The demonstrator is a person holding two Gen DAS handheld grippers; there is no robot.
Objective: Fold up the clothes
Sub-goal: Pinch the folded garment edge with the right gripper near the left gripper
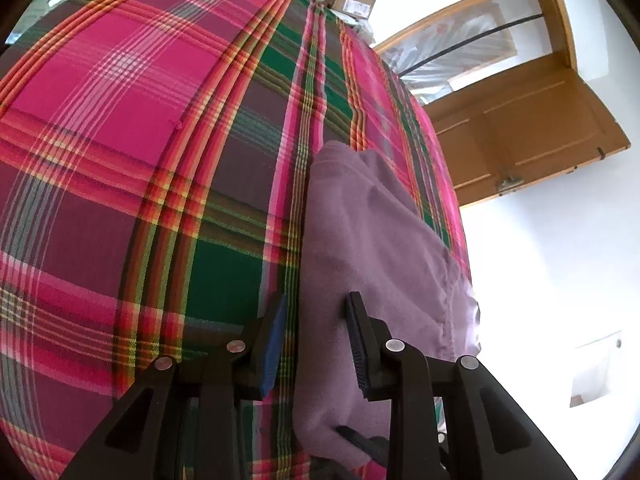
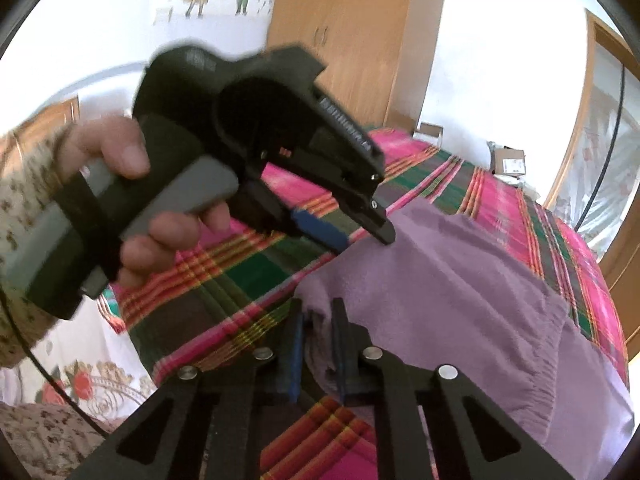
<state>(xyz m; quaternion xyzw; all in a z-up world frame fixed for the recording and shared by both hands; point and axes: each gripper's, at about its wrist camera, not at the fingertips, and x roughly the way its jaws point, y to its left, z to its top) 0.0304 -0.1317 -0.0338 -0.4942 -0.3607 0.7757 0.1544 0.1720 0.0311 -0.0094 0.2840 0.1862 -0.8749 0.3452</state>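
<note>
A purple fleece garment (image 1: 360, 240) (image 2: 460, 288) lies on a bed covered with a pink, green and red plaid sheet (image 1: 140, 140) (image 2: 224, 280). In the left wrist view my left gripper (image 1: 316, 314) stands open over the garment's left edge; plaid shows between the left pad and the cloth. The right wrist view shows that gripper (image 2: 356, 236), held by a hand (image 2: 132, 152), with its tips at the garment's far edge. My right gripper (image 2: 319, 326) is shut on a raised fold at the garment's near corner, with purple cloth squeezed between its blue pads.
A wooden door (image 1: 520, 132) stands open to the right of the bed. A cardboard box (image 1: 352, 2) sits past the bed's far end. A wooden wardrobe (image 2: 352, 40) stands against the back wall. Floral bedding (image 2: 80, 384) hangs below the sheet at lower left.
</note>
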